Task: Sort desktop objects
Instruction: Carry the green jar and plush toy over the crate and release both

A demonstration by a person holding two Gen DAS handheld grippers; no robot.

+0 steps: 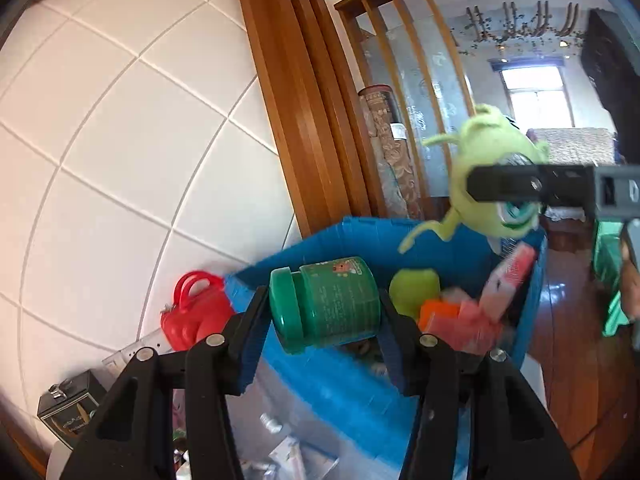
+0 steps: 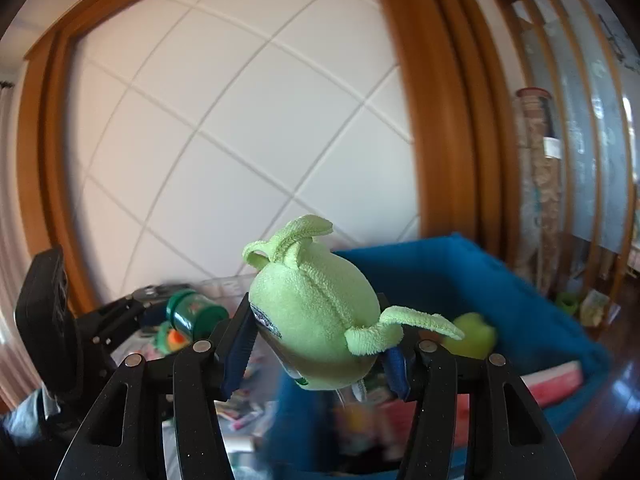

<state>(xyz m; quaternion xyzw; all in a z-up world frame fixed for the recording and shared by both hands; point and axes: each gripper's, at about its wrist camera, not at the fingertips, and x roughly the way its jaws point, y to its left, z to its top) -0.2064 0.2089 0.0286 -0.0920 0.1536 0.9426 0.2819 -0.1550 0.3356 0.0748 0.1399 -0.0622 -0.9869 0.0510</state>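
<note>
Left claw [image 1: 324,308] is pinching a green jar [image 1: 326,304] sideways, lid toward its left finger, above the near rim of the blue bin [image 1: 320,384]; right claw [image 2: 316,336] is squeezing a pale green plush toy [image 2: 316,320], held over the bin's right side; a green apple [image 1: 414,290] is lying inside, beside red packets [image 1: 480,312].

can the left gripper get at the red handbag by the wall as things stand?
Probably not yet: the left gripper is shut on the green jar, so its jaws are full. The red handbag sits unobstructed outside the blue bin, reachable once the jar is dropped.
</note>
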